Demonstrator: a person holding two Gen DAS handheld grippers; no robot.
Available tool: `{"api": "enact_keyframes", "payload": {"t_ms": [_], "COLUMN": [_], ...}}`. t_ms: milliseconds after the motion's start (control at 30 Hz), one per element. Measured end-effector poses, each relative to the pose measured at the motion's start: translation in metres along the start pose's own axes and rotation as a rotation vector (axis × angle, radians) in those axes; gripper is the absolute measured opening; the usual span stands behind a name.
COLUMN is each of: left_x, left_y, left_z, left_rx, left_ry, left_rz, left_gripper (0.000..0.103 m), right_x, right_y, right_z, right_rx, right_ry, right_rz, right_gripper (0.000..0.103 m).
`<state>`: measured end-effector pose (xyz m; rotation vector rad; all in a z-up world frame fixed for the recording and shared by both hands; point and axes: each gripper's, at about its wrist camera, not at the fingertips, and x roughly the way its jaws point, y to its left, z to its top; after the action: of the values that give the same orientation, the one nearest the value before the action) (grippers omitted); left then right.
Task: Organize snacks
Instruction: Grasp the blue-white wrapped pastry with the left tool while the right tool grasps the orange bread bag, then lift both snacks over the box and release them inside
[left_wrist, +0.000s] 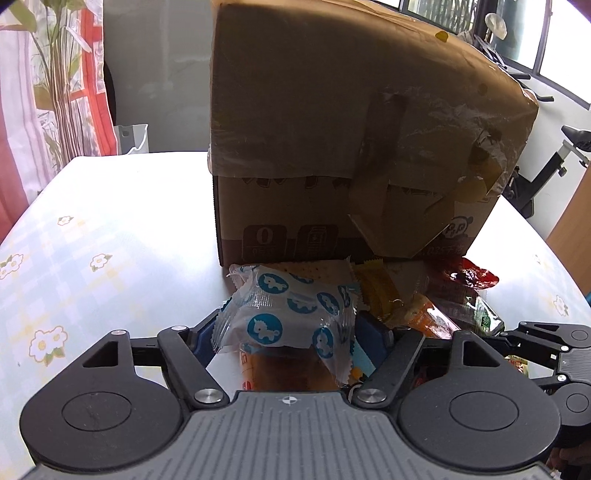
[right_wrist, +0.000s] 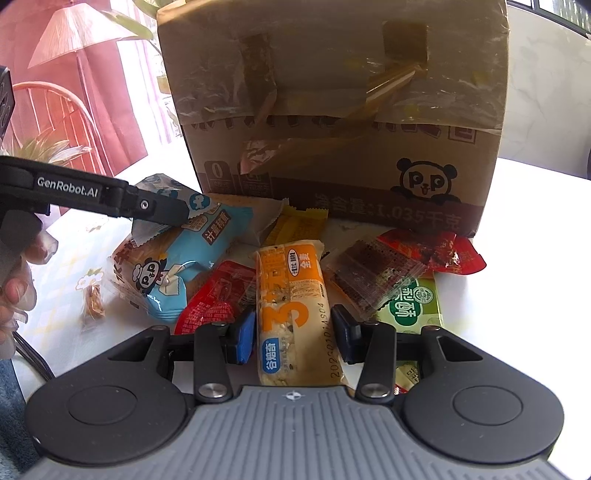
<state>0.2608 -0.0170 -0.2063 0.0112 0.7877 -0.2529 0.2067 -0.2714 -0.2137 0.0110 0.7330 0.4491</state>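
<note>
Left wrist cam: low, close, facing taped brown cardboard box (left_wrist: 332, 129) w/ panda print. Right wrist cam: same heading, offset right. Shared: box (right_wrist: 332, 110), snack pile, floral tablecloth (left_wrist: 92, 221).

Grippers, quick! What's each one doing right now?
Left gripper: shut on the unicorn packet.
Right gripper: open, fingers either side of the orange bar.

Wrapped snacks (right_wrist: 291, 295) heaped before taped carton (right_wrist: 332, 110).
</note>
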Motion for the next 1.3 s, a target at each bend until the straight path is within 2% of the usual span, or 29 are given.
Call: {"api": "enact_keyframes", "payload": {"t_ms": [100, 400, 733, 833, 1033, 1300], "left_x": [-0.005, -0.030, -0.051, -0.059, -0.085, -0.105], "left_y": [0.001, 0.014, 0.005, 0.002, -0.002, -0.022], "left_z": [-0.002, -0.009, 0.000, 0.005, 0.033, 0.087], "left_rx": [0.004, -0.046, -0.021, -0.002, 0.036, 0.098], "left_ry": [-0.017, -0.065, -0.138, -0.169, -0.278, -0.414], "left_rz": [0.012, 0.035, 0.041, 0.048, 0.042, 0.006], "left_gripper": [0.055, 0.053, 0.053, 0.053, 0.053, 0.054], "right_x": [0.000, -0.004, -0.023, -0.034, -0.065, -0.108], "right_y": [0.000, -0.003, -0.004, -0.006, -0.011, -0.020], "right_z": [0.000, -0.001, 0.004, 0.011, 0.037, 0.093], "right_rx": [0.005, 0.019, 0.039, 0.049, 0.064, 0.071], "right_ry": [0.000, -0.006, -0.072, -0.114, -0.229, -0.415], "right_rz": [-0.001, 0.008, 0.028, 0.040, 0.053, 0.088], "right_gripper": [0.046, 0.040, 0.039, 0.039, 0.039, 0.039]}}
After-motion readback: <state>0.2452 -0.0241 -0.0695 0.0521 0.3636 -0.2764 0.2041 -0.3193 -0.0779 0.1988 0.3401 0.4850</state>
